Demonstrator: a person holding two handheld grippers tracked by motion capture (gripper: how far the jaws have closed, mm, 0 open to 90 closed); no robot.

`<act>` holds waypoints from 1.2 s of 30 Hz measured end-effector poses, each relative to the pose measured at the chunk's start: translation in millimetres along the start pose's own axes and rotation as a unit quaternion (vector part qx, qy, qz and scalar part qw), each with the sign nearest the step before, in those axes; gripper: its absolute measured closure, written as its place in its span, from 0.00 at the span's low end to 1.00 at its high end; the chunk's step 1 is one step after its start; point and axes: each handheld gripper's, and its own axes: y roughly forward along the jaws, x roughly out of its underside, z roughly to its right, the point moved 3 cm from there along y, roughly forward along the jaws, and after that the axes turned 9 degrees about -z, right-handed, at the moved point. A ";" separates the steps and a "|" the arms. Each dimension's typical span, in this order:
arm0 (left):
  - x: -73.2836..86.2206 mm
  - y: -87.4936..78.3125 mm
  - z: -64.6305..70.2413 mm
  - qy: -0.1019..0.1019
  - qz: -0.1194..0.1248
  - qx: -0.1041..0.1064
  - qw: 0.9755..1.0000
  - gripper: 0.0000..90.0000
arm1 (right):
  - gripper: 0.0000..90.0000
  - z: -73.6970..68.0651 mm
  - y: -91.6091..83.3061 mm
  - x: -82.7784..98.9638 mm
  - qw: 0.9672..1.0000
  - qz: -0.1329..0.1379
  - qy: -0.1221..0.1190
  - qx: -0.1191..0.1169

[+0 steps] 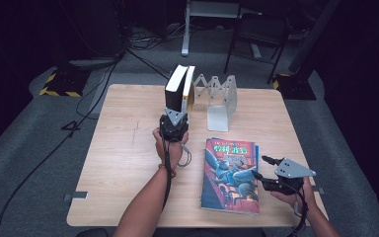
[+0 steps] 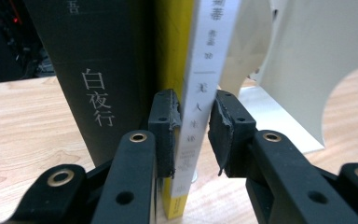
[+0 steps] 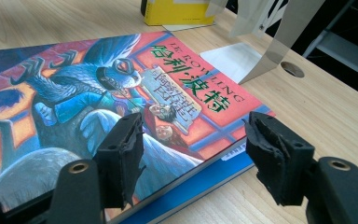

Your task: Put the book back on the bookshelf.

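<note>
Left gripper (image 2: 193, 133) straddles the spine of the thin white-spined, yellow-covered book (image 2: 200, 93), which stands upright next to the thick black hardback book (image 2: 98, 70) at the left end of the expanding white metal book rack (image 1: 220, 98), near the table's far edge. One pad sits against the spine; the other shows a slight gap, so I read the jaws as released, not pinching. Right gripper (image 3: 193, 154) hovers with jaws spread at the near corner of the colourful illustrated paperback (image 3: 98, 102), which lies flat on a thinner blue book (image 3: 205, 179) on the light wooden table (image 1: 123, 148), front right; nothing gripped. Handling judgement: the thin book is light and fairly stiff on edge but tips easily; its glossy jacket may slip, so take it low on the spine, square on. The paperback looks heavier and floppy; I would take it at the spine edge, lifting one corner first. Room: open tabletop to the left of the black book; the rack's plates crowd the right side. The paperback's near edge lies close to the table's front edge, so little room for sliding toward me.
</note>
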 end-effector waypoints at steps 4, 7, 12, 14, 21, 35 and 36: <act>5.4 -6.7 -1.1 0.014 -0.001 -0.003 1.000 0.82 | 0.42 1.3 -1.4 0.8 1.000 -0.004 0.002 0.003; 9.3 -7.2 -2.5 0.022 -0.011 -0.003 1.000 0.88 | 0.42 2.2 -2.7 2.3 1.000 -0.010 -0.001 0.008; 7.7 -3.5 -2.1 0.037 -0.011 -0.006 0.999 0.99 | 0.42 6.4 -2.9 6.1 1.000 -0.016 0.005 0.011; 4.7 0.1 0.5 0.045 -0.012 -0.009 0.999 0.99 | 0.42 7.5 -2.2 7.1 1.000 -0.020 0.008 0.011; -5.5 11.1 -1.1 0.033 -0.026 -0.021 0.999 0.99 | 0.42 8.9 -1.7 8.8 1.000 -0.024 0.009 0.009; 19.2 -38.0 -15.9 0.123 -0.046 0.091 0.987 0.93 | 0.39 20.6 -12.9 18.2 0.998 -0.053 0.032 -0.006; 24.4 -45.3 -16.0 0.142 -0.055 0.105 0.983 0.91 | 0.39 20.6 -15.0 19.7 0.998 -0.058 0.037 -0.011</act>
